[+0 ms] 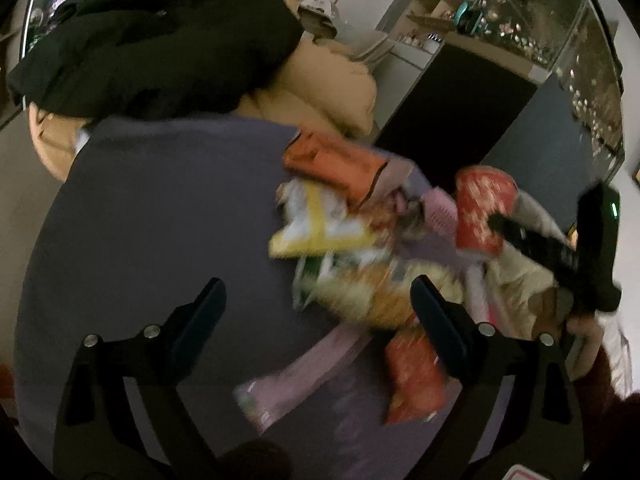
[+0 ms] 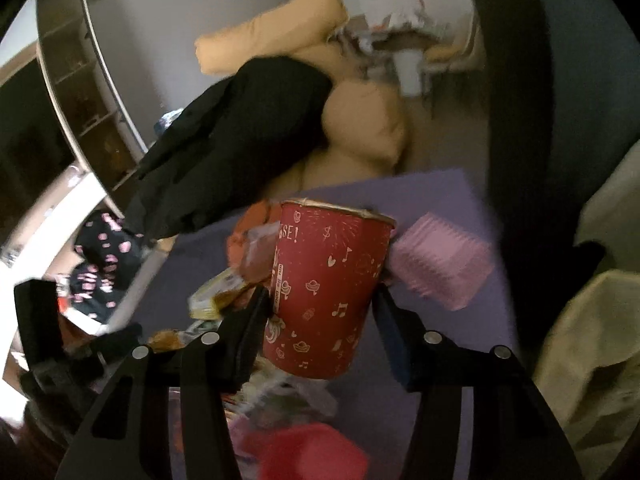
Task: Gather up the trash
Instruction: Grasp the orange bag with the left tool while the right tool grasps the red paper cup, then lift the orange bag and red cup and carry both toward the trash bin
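A red paper cup point(image 2: 326, 292) with white drawings sits upright between the fingers of my right gripper point(image 2: 320, 312), which is shut on it above a purple mat point(image 2: 432, 332). In the left wrist view the same cup point(image 1: 482, 208) shows at the right, held by the right gripper point(image 1: 500, 222). A blurred heap of wrappers lies on the mat: an orange packet point(image 1: 334, 164), a yellow-and-white bag point(image 1: 320, 224), a red packet point(image 1: 414, 376). My left gripper point(image 1: 316, 308) is open and empty, its right finger over the heap.
A pink ridged tray point(image 2: 442, 260) lies on the mat behind the cup. A black coat point(image 1: 160, 36) lies on tan cushions point(image 1: 340, 92) beyond the mat. A glass tank point(image 1: 556, 28) on a dark cabinet stands at the far right. A cream bag point(image 2: 592, 356) hangs at right.
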Tool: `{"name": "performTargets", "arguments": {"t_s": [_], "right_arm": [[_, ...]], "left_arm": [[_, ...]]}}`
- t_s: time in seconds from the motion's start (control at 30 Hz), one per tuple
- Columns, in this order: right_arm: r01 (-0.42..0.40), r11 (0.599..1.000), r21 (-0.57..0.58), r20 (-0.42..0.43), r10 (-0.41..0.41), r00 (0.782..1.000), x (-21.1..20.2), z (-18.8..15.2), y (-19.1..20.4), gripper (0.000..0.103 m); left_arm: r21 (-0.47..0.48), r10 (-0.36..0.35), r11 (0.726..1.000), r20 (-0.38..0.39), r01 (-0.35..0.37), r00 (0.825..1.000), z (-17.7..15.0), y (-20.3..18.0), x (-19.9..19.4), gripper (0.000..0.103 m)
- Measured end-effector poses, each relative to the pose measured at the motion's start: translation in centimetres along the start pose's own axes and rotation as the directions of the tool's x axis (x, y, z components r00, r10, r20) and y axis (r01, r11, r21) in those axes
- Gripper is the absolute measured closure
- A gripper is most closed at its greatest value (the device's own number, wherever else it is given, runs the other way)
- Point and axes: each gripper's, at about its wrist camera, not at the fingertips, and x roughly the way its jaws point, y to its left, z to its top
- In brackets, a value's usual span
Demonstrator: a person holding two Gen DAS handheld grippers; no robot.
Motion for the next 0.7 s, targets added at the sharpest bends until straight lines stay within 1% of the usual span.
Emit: {"name": "performTargets", "arguments": {"t_s": [0.07, 0.17, 0.27, 0.3, 0.33, 0.4, 0.5, 0.57, 0.63, 0.67, 0.7], "right_arm": [[0.049, 0.999, -0.023, 0.03, -0.048, 0.998, -1.5, 0.0, -0.6, 0.052], [0.072, 0.997, -0.016, 0.036, -0.071, 0.997, -2.6, -0.5, -1.8, 0.052], [0.099, 0.995, -0.023, 0.036, -0.098, 0.995, -3.2, -1.3, -3.0, 0.052], [0.106, 0.994, -0.027, 0.04, -0.105, 0.994, -3.5, -2.0, -3.5, 0.052], [0.118, 0.992, -0.036, 0.047, -0.116, 0.992, -3.7, -2.3, -3.7, 0.052], [0.14, 0.989, -0.047, 0.066, -0.137, 0.988, -4.1, -2.7, -4.2, 0.052], [0.142, 0.989, -0.048, 0.082, -0.138, 0.987, -4.5, -3.2, -4.8, 0.052], [0.139, 0.989, -0.047, 0.086, -0.134, 0.987, -4.6, -3.6, -5.1, 0.052], [0.136, 0.99, -0.046, 0.082, -0.132, 0.988, -4.5, -4.0, -5.4, 0.052], [0.131, 0.99, -0.044, 0.076, -0.128, 0.989, -4.4, -4.2, -5.5, 0.052], [0.127, 0.991, -0.04, 0.07, -0.124, 0.99, -4.3, -4.4, -5.6, 0.052]], "left_arm": [[0.005, 0.002, 1.0, 0.015, -0.002, 1.0, 1.4, -0.8, 0.6, 0.016], [-0.02, -0.004, 1.0, 0.011, 0.004, 1.0, 4.3, -1.8, 2.8, 0.017], [-0.064, 0.028, 0.997, -0.02, -0.03, 0.999, 7.6, -2.0, 6.3, 0.018], [-0.074, 0.041, 0.996, -0.029, -0.043, 0.999, 8.3, -2.0, 7.2, 0.021], [-0.085, 0.053, 0.995, -0.039, -0.057, 0.998, 9.0, -2.0, 8.0, 0.022], [-0.115, 0.068, 0.99, -0.074, -0.076, 0.995, 10.6, -1.7, 10.0, 0.022], [-0.163, 0.096, 0.98, -0.128, -0.116, 0.987, 11.9, -1.0, 12.8, 0.024], [-0.189, 0.109, 0.972, -0.16, -0.139, 0.981, 12.3, -0.4, 14.2, 0.028], [-0.224, 0.094, 0.965, -0.198, -0.138, 0.976, 12.5, 0.3, 15.6, 0.033], [-0.236, 0.08, 0.963, -0.213, -0.131, 0.974, 12.4, 0.4, 16.0, 0.04], [-0.24, 0.074, 0.962, -0.222, -0.129, 0.972, 12.2, 0.4, 16.3, 0.051]]}}
